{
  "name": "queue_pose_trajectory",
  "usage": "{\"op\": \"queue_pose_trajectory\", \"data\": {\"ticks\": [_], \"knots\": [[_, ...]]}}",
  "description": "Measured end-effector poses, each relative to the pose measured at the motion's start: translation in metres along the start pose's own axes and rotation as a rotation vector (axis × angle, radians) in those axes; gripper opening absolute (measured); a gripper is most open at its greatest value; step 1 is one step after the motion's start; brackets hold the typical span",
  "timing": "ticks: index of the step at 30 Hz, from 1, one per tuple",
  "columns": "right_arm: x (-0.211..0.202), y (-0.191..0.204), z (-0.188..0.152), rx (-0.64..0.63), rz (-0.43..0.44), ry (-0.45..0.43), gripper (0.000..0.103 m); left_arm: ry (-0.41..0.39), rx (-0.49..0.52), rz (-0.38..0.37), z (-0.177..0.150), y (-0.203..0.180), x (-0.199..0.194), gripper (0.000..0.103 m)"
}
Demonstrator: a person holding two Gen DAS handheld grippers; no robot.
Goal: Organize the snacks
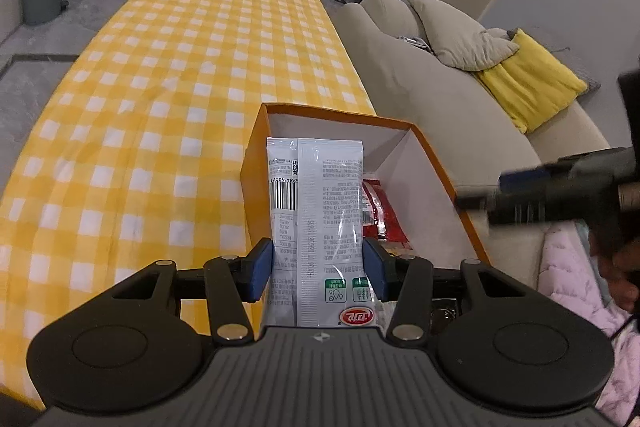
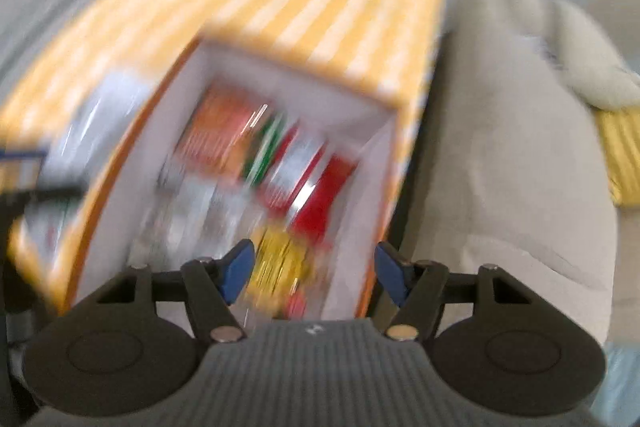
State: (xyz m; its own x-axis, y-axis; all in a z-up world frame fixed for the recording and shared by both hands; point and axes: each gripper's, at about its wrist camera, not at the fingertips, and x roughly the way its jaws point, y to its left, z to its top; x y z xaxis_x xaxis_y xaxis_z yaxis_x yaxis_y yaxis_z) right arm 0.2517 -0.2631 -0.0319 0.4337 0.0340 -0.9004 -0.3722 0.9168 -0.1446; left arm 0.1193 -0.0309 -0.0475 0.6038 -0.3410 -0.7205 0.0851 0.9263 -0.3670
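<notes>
My left gripper (image 1: 318, 267) is shut on a white snack packet (image 1: 318, 203) with a barcode and small print, held upright over the near left part of an orange box (image 1: 256, 147) with a white inside. A red packet (image 1: 382, 215) lies in the box. My right gripper (image 2: 314, 271) is open and empty above the same orange box (image 2: 120, 163); that view is blurred, showing several red, orange, green and yellow packets (image 2: 280, 263) inside. The right gripper also shows blurred at the right edge of the left wrist view (image 1: 480, 203).
The box stands on a table with a yellow checked cloth (image 1: 160, 99), close to its right edge. A beige sofa (image 1: 432, 99) with grey and yellow cushions lies right of the table. A pink quilted cloth (image 1: 572, 267) is at lower right. Dining chairs stand far behind.
</notes>
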Motion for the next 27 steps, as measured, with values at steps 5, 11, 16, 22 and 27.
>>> {"op": "queue_pose_trajectory", "data": {"ticks": [5, 11, 16, 22, 27], "knots": [[-0.01, -0.03, -0.016, 0.315, 0.016, -0.202, 0.065, 0.003, 0.016, -0.005, 0.001, -0.009, -0.006, 0.055], [-0.017, -0.059, -0.048, 0.543, 0.074, -0.364, 0.065, 0.031, 0.004, -0.038, 0.008, -0.023, 0.004, 0.055], [-0.002, -0.073, -0.073, 0.595, 0.107, -0.374, 0.065, 0.083, -0.018, -0.002, 0.015, -0.041, 0.04, 0.055], [0.018, -0.086, -0.097, 0.604, 0.207, -0.368, 0.065, 0.12, -0.066, 0.015, 0.027, -0.05, 0.082, 0.055], [0.032, -0.096, -0.106, 0.639, 0.261, -0.357, 0.065, 0.15, -0.086, 0.051, 0.036, -0.063, 0.115, 0.055]]}}
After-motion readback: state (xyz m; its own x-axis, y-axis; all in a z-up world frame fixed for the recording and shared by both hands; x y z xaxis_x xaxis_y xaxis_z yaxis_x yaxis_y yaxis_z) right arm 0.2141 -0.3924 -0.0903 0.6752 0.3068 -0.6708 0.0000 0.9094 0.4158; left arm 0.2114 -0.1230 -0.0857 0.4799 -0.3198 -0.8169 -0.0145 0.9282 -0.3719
